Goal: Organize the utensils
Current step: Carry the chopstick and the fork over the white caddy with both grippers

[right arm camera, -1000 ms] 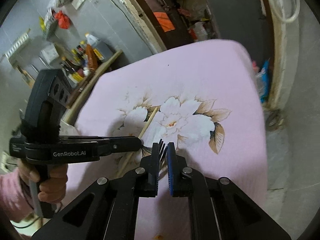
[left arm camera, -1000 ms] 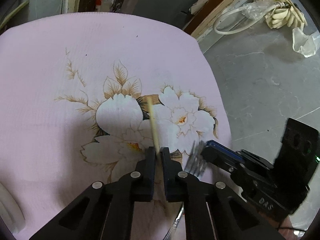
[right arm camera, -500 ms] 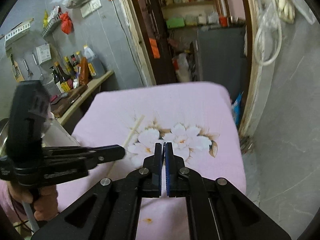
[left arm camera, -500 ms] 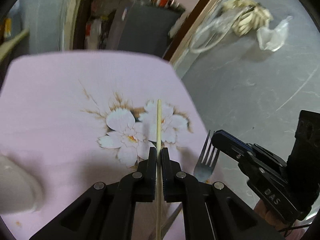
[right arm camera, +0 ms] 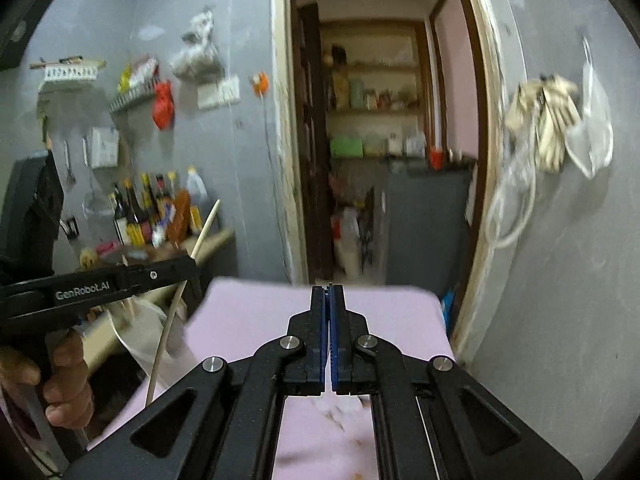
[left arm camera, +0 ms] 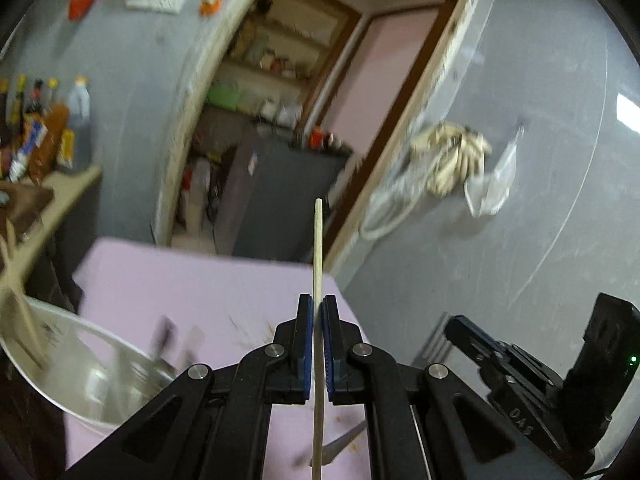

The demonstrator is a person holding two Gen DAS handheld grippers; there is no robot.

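Observation:
My left gripper [left arm camera: 318,306] is shut on a pale wooden chopstick [left arm camera: 318,248] and holds it upright, raised above the pink flowered cloth [left arm camera: 208,292]. The same chopstick [right arm camera: 204,230] shows in the right wrist view, clamped in the left gripper [right arm camera: 188,266]. My right gripper [right arm camera: 328,294] is shut on a metal fork; only a thin edge shows between its pads. In the left wrist view the fork [left arm camera: 434,340] is a blur at the right gripper's tip [left arm camera: 454,326]. A metal bowl [left arm camera: 80,376] stands at lower left.
Bottles [right arm camera: 152,208] stand on a wooden shelf at left. A doorway [right arm camera: 376,152] opens behind the table onto a dark cabinet [left arm camera: 280,204]. Pale gloves and a bag [right arm camera: 556,128] hang on the grey wall at right.
Both grippers rose and tilted up from the cloth, left with the chopstick, right with the fork. The flower print dropped out of view; the metal bowl came into view.

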